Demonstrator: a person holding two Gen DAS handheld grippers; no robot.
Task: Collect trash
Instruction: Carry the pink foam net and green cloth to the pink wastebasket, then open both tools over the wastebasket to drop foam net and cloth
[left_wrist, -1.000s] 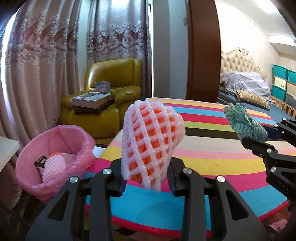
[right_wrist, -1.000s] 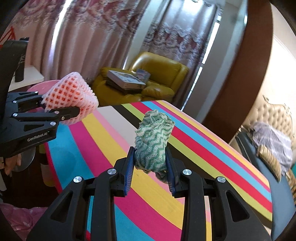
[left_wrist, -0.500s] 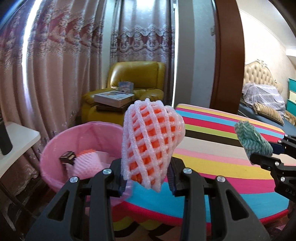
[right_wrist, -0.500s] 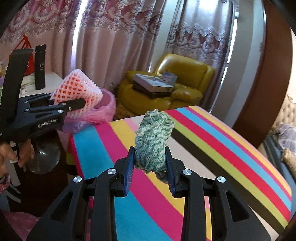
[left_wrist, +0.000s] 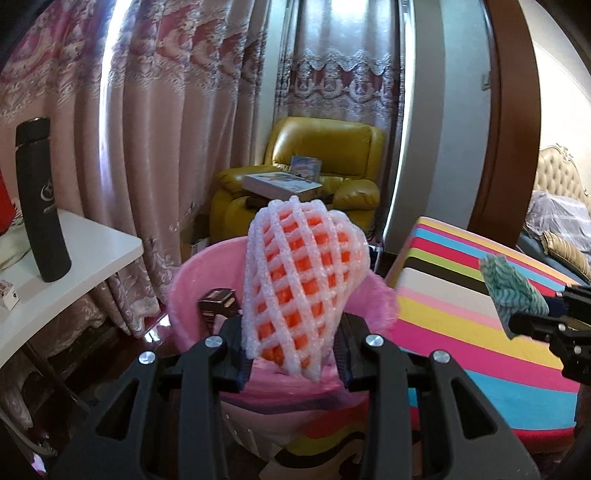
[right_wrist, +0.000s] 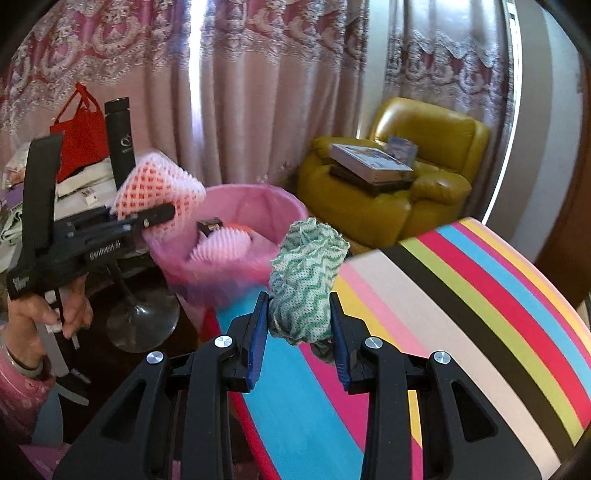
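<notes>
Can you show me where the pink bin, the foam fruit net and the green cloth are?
pink bin (right_wrist: 284, 206): right wrist view, far rim of its liner.
foam fruit net (left_wrist: 299, 280): left wrist view, middle of the mesh.
green cloth (right_wrist: 303, 280): right wrist view, middle of the wad.

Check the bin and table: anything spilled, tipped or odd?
Nothing stands out. The pink-lined bin stands upright beside the striped table, with trash inside it. The foam net and green cloth are held clear.

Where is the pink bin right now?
In the right wrist view the pink bin stands left of centre, beside the striped table, before the curtain.
</notes>
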